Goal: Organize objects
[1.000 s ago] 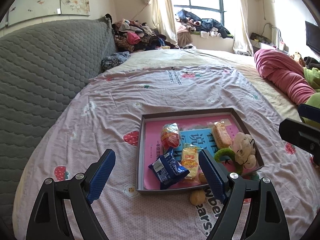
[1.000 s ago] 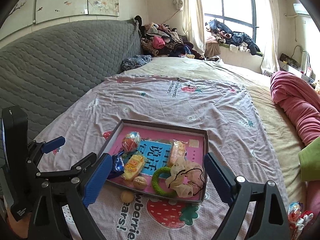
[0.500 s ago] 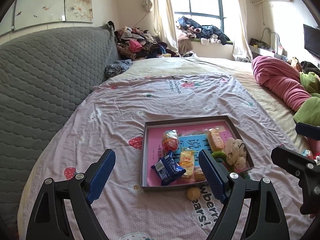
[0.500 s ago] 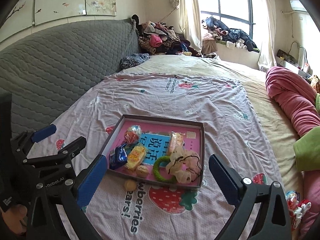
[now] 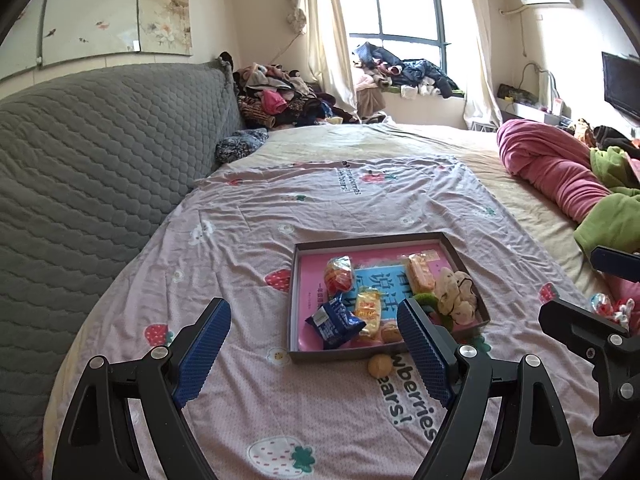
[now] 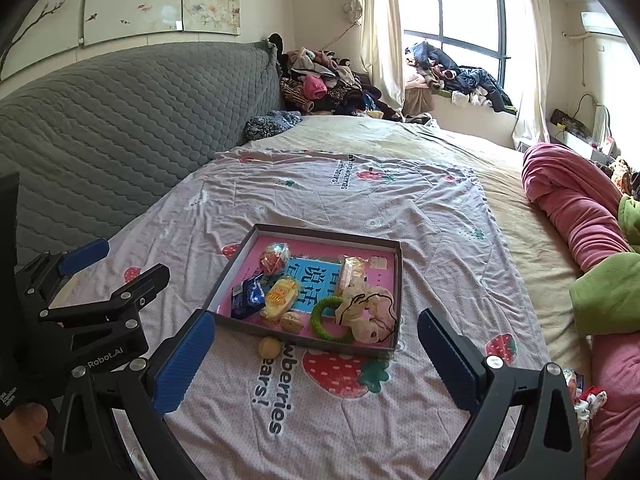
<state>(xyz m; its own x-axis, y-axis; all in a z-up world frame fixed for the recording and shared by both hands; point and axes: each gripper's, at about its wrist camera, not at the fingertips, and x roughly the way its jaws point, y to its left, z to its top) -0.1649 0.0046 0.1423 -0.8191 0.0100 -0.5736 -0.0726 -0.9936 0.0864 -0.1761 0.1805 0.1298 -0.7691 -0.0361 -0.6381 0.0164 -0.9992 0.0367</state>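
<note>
A shallow grey box (image 5: 372, 237) (image 6: 328, 231) with a pink floor lies on the strawberry-print bedsheet. In it lie a blue snack packet (image 5: 335, 322) (image 6: 247, 295), a yellow packet (image 5: 368, 307) (image 6: 282, 295), a red-orange packet (image 5: 339, 274) (image 6: 274, 257), a long pastry packet (image 5: 419, 273) (image 6: 351, 273), a green ring (image 6: 329, 318) and a cream scrunchie (image 5: 456, 298) (image 6: 366, 310). A small round cookie (image 5: 380, 365) (image 6: 268, 346) lies on the sheet just outside the near wall. My left gripper (image 5: 314, 346) and right gripper (image 6: 316, 356) are open and empty, held back from the box.
A grey quilted headboard (image 5: 88, 168) runs along the left. A pink blanket (image 5: 556, 172) and green cloth (image 5: 608, 224) lie at the right. Small wrapped items (image 6: 580, 392) lie at the right bed edge. Clothes (image 5: 280, 100) are piled at the far end by the window.
Both grippers have drawn back and up from the box, which now looks smaller and farther. The items have not moved. Both stay open.
</note>
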